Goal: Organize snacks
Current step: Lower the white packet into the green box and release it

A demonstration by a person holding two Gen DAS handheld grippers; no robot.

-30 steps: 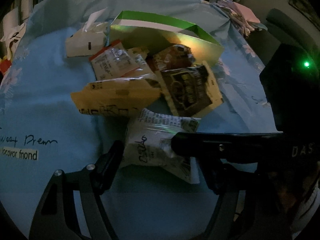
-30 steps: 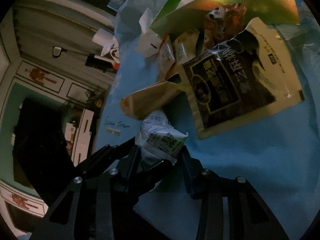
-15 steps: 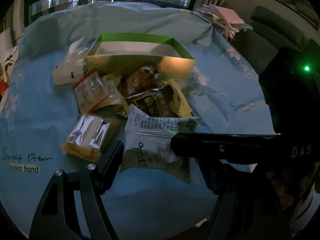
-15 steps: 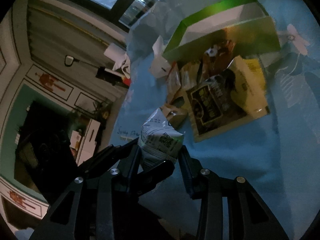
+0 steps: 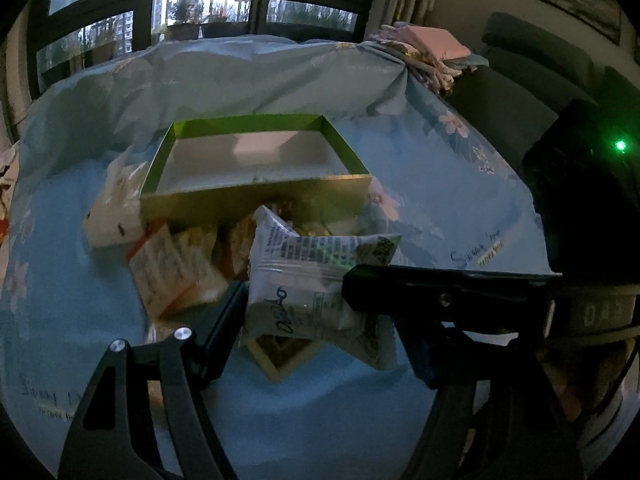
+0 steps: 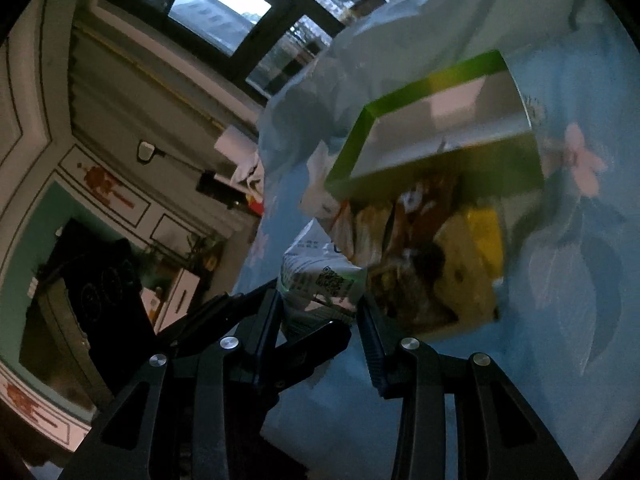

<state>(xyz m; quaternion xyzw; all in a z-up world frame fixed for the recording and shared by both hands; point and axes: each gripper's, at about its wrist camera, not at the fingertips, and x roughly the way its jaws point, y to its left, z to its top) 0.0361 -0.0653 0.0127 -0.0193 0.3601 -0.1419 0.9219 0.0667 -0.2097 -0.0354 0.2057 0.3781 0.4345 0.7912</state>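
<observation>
A white snack packet is gripped from both sides: my left gripper and my right gripper are both shut on it, holding it above the blue cloth. The packet also shows in the right wrist view. A green open box with a pale bare floor stands beyond it; it also shows in the right wrist view. A pile of snack packets lies in front of the box, also seen in the right wrist view.
A white tissue pack lies left of the box. The blue flowered cloth covers the table. Folded pink cloths lie at the far right edge, a dark sofa beyond. A dark device with a green light is on the right.
Both grippers have risen with the white packet and tilted up. The box interior and the window are in view now, and the snack pile sits lower and farther away.
</observation>
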